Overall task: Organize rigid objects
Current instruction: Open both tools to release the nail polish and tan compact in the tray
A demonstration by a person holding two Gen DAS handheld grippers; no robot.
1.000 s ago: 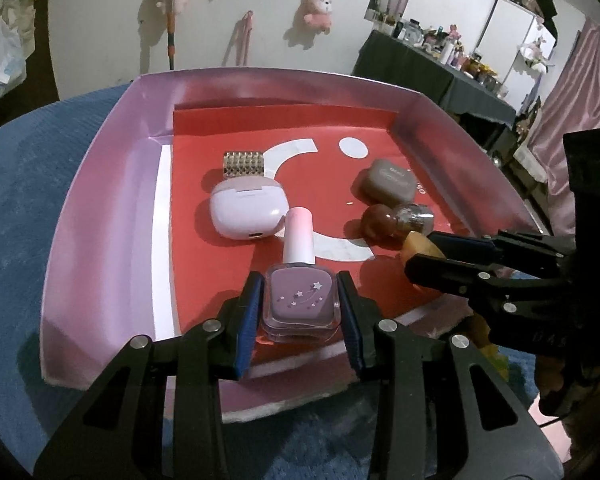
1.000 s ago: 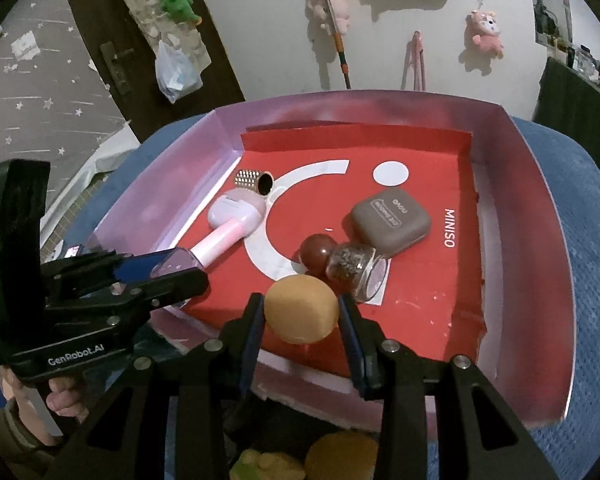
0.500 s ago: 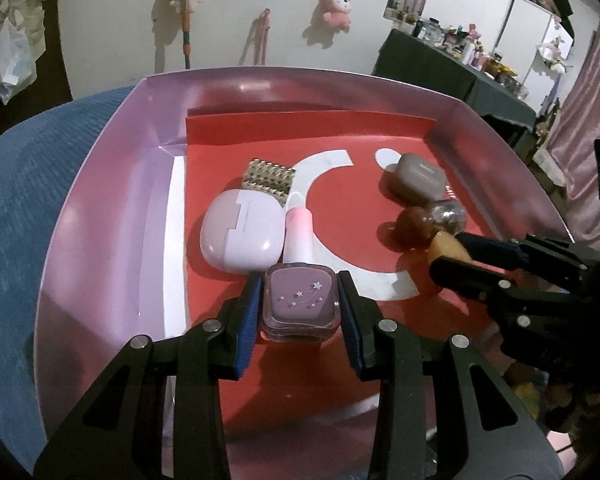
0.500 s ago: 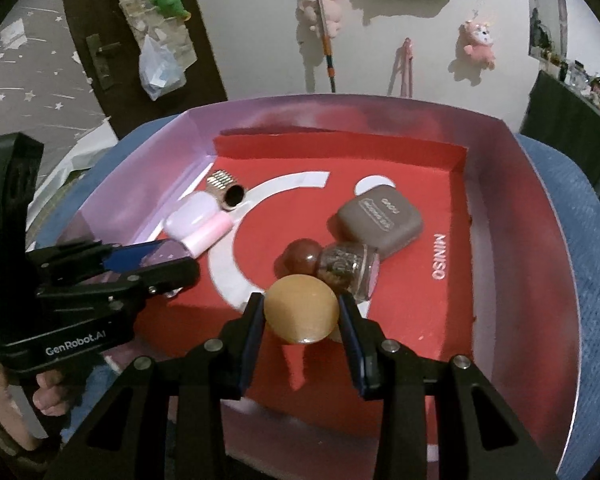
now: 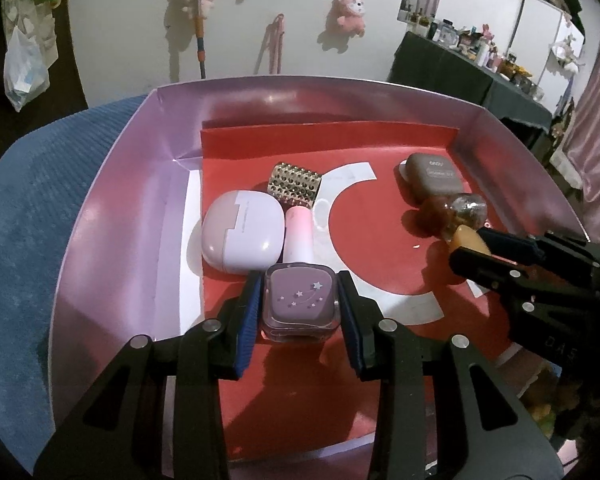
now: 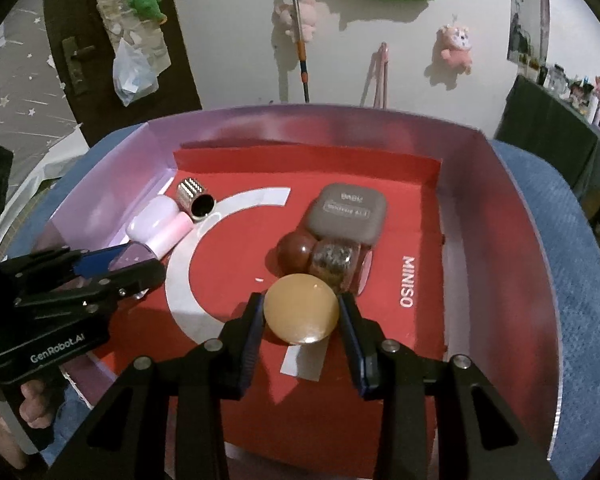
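Left gripper (image 5: pixel 298 306) clamps the square mauve star-printed nail polish bottle (image 5: pixel 298 304); lower it beside the lilac earbud case (image 5: pixel 242 236) ahead. Right gripper (image 6: pixel 300 316) clamps the round amber ball (image 6: pixel 302 308); release gently, short of the brown bottle (image 6: pixel 332 262).

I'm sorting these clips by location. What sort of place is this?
Most likely a lived-in room at home, perhaps a bedroom. Pink plush toys hang on the white wall, a dark side table is crowded with bottles and jars, and a pink curtain hangs at the right.
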